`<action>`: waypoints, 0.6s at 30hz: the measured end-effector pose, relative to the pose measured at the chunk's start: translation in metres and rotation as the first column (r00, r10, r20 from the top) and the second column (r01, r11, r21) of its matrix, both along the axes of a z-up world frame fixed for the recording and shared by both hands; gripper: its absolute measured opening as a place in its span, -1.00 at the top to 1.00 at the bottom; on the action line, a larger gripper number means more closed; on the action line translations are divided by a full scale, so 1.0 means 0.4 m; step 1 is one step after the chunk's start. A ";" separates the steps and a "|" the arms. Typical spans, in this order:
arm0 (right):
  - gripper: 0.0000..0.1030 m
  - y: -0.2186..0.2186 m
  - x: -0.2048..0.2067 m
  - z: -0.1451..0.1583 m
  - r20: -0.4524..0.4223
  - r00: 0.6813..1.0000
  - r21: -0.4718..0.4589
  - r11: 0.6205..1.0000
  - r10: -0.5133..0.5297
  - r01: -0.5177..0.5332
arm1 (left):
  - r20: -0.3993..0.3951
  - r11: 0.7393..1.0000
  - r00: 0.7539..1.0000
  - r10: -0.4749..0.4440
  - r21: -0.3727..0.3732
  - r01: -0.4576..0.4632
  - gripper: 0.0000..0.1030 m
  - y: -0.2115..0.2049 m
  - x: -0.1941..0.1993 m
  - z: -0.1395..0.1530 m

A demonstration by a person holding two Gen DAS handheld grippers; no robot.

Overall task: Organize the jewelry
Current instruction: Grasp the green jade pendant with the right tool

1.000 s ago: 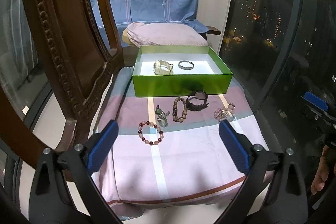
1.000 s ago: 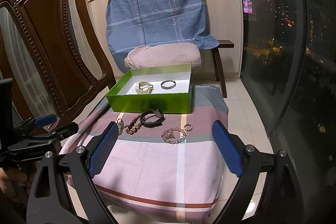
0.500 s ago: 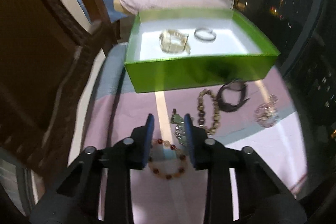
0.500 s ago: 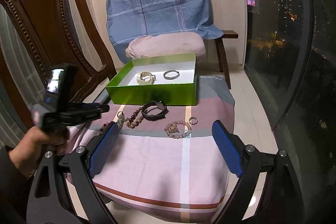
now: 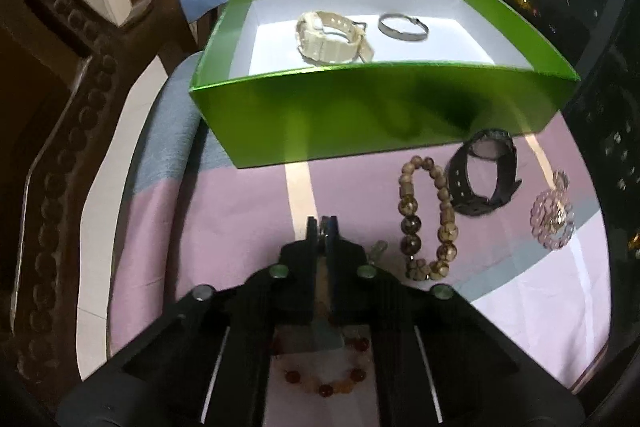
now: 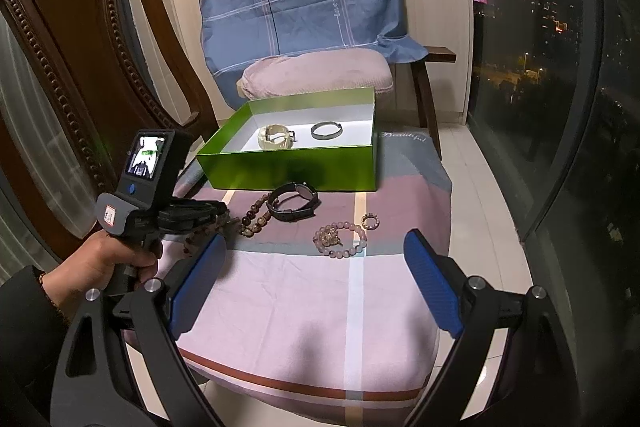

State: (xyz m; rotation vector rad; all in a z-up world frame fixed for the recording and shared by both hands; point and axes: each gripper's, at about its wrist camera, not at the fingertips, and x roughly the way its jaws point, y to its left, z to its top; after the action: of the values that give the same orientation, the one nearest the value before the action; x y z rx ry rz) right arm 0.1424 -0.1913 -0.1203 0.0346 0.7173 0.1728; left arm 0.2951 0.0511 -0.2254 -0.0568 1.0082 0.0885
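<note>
Striped bedding (image 6: 304, 311) carries the loose jewelry before a green box (image 5: 360, 115). Left gripper (image 5: 322, 227), jaws just closed, apparently pinches the red bead bracelet (image 5: 324, 385); right gripper (image 6: 312, 283) stands spread, empty. Pickup step; next, lift into box.

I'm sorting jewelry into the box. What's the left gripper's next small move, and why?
Probably lift the left gripper slightly: its jaws have just closed at the red bracelet, and whether they caught it is hidden. The box is next.
</note>
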 end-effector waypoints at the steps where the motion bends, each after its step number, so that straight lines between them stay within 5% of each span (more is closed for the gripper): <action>1: -0.72 0.001 0.000 0.000 -0.001 1.000 -0.002 1.000 0.000 0.000 | 0.016 1.000 1.000 0.008 -0.014 -0.008 0.93 0.007 -0.004 0.013; 11: -0.71 0.070 0.032 -0.053 -0.039 0.997 -0.027 0.997 0.066 -0.067 | 0.297 0.981 0.955 0.003 -0.184 0.055 0.93 0.054 -0.186 0.285; 18: -0.65 0.220 0.131 -0.082 -0.076 0.979 -0.012 0.982 0.187 -0.189 | 0.375 0.972 0.927 0.003 -0.220 0.086 0.93 0.081 -0.241 0.357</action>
State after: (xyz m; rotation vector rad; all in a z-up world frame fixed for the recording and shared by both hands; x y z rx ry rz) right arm 0.1948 -0.1033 -0.1533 -0.0458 0.7968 0.3469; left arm 0.1986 0.0835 -0.0825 -0.2577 0.6323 -0.0797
